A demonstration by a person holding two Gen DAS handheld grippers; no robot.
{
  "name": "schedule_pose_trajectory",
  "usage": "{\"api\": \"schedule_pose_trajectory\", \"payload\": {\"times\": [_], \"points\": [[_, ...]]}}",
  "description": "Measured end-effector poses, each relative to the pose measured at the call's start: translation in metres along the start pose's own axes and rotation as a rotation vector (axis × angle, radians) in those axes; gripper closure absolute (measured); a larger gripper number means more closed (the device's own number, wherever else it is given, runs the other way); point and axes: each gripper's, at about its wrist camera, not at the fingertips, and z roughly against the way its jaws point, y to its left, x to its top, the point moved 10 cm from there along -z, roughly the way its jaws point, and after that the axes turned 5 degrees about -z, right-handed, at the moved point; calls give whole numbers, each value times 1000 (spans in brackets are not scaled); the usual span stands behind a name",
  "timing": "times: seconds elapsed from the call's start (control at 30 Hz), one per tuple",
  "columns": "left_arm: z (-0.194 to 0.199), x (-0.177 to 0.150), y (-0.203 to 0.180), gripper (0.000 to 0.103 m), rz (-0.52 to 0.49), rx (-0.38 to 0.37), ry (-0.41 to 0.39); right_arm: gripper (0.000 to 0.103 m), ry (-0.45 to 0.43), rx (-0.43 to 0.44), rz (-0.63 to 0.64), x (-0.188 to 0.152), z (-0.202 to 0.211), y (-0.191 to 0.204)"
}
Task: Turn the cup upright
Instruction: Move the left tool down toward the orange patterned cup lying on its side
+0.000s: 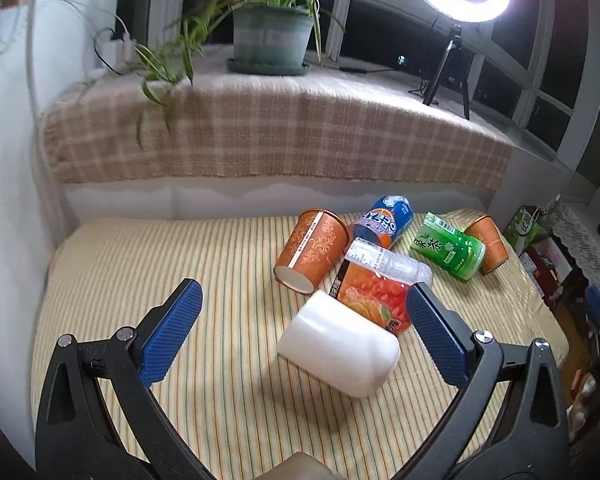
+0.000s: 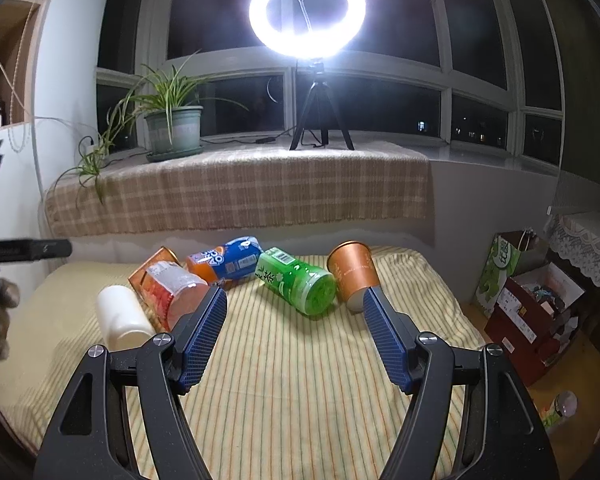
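A white cup [image 1: 338, 348] lies on its side on the striped table [image 1: 180, 248]; it also shows in the right wrist view [image 2: 120, 316]. My left gripper [image 1: 304, 304] is open, its jaws wide apart just above and around the cup's near end, not touching it. An orange paper cup [image 1: 312, 250] lies on its side behind it. A second orange paper cup [image 2: 354, 274] lies tilted at the right; it also shows in the left wrist view [image 1: 488, 242]. My right gripper [image 2: 294, 296] is open and empty, in front of the green bottle [image 2: 300, 284].
A clear bottle with an orange label [image 1: 376, 292], a blue and orange bottle [image 1: 384, 220] and the green bottle [image 1: 448, 246] lie among the cups. A plaid-covered sill holds a potted plant [image 2: 174, 130] and a ring light on a tripod [image 2: 308, 20]. Boxes and bags [image 2: 532, 304] stand on the floor at right.
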Motion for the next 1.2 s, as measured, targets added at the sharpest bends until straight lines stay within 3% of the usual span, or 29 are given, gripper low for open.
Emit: {"api": "schedule_pose_trajectory", "payload": {"times": [0.27,0.57,0.67,0.77,1.2], "points": [[-49,17,2,3,15,-124,129,33,76,19,-8,-15,-15,-2],[-107,22,9,8,84,-254,306,33,103,-1,-7,-22,-25,-7],[-122,24,10,10,82,-260,343,33,108,-16,-15,-24,-28,-12],[-134,24,8,19,80,-276,382,33,117,-25,-23,-26,-32,-16],[-174,15,7,19,56,-279,476,33,137,-49,-38,-32,-43,-24]]}}
